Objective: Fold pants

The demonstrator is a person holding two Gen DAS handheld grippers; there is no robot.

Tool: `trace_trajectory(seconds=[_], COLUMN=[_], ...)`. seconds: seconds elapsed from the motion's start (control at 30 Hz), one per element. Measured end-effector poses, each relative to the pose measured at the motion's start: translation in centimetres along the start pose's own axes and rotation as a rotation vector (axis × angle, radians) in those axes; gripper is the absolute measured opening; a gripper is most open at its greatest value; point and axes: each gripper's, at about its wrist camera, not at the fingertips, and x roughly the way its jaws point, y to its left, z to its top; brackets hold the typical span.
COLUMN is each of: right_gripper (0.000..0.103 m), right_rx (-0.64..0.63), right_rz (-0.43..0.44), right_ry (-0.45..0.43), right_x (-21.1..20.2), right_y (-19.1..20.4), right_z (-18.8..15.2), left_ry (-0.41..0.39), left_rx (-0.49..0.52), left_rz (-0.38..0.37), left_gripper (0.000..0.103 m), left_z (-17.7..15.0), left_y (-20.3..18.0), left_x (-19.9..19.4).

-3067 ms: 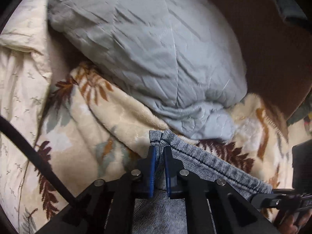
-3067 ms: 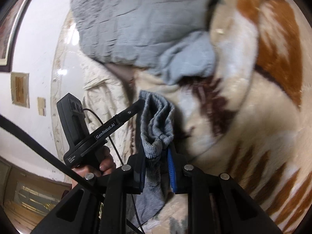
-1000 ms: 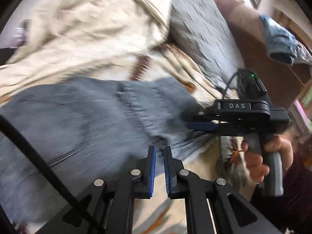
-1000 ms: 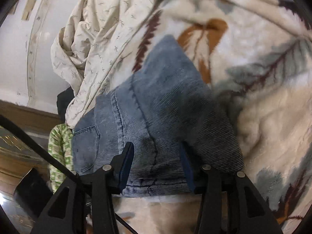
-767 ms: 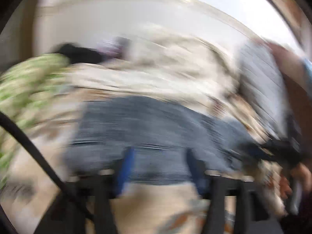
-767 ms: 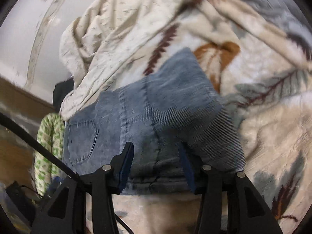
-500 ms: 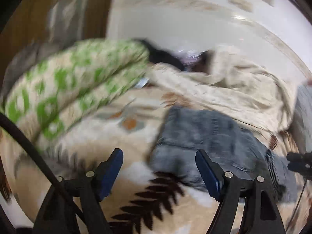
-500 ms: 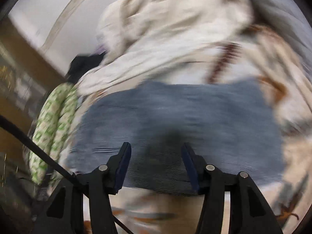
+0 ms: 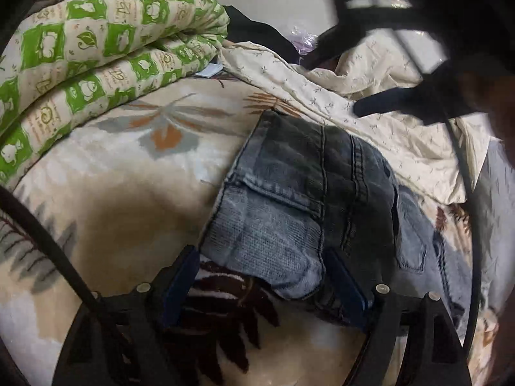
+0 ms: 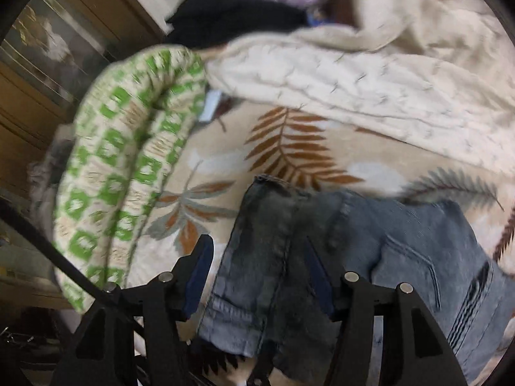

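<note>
The blue-grey jeans [image 9: 302, 206] lie folded on a cream leaf-patterned blanket [image 9: 122, 167]; they also show in the right wrist view [image 10: 370, 257]. My left gripper [image 9: 262, 278] is open and empty, its jaws standing either side of the near folded edge of the jeans. My right gripper [image 10: 259, 273] is open and empty, just above the left end of the jeans. The right gripper's dark body crosses the top right of the left wrist view [image 9: 402, 32], above the jeans.
A rolled green-and-cream quilt [image 9: 80, 61] lies to the left, also in the right wrist view [image 10: 128, 148]. A crumpled cream sheet [image 9: 370, 109] lies behind the jeans. A black garment [image 10: 231, 16] sits at the back. Wooden furniture [image 10: 38, 74] stands at the left.
Both grippers let go of the jeans and opened. Both swung left along the folded jeans toward the end near the green quilt. The left gripper moved closer to the fabric.
</note>
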Motion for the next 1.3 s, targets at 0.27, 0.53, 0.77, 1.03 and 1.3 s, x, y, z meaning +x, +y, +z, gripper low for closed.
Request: trace_trajectory(seconds=[0.27,0.53,0.77,1.03,1.3], right_gripper=[0.059,0.06,0.033,0.01,0.01], right_rx=[-0.112,-0.215,-0.261,-0.212,-0.157], right_rz=[-0.162,-0.39,-0.394,-0.334,-0.224], right_ry=[0.149,0.311,0.287,0.179,0.016], right_x=[5.9,12.4,13.1,9.3,1.5], right_y=[4.0,5.1,4.3,2.1,1.2], right_z=[4.3,4.2,3.4,3.3,2.2], left_ry=[0.007,-0.006,-0.04,-0.005,-0.109], left_rx=[-0.1,-0.087,-0.115,-0.103,0.014], left_rz=[-0.051,-0.051,-0.133,-0.244,-0.247], left_gripper=[0.084,0.085,0.067,0.028,0.025], left_z=[1.1,1.2,1.6,1.9,2.1], left_y=[1.4,1.4,2.2,1.8,0.1], left_x=[0.0,0.7,1.5,2.4,0.1])
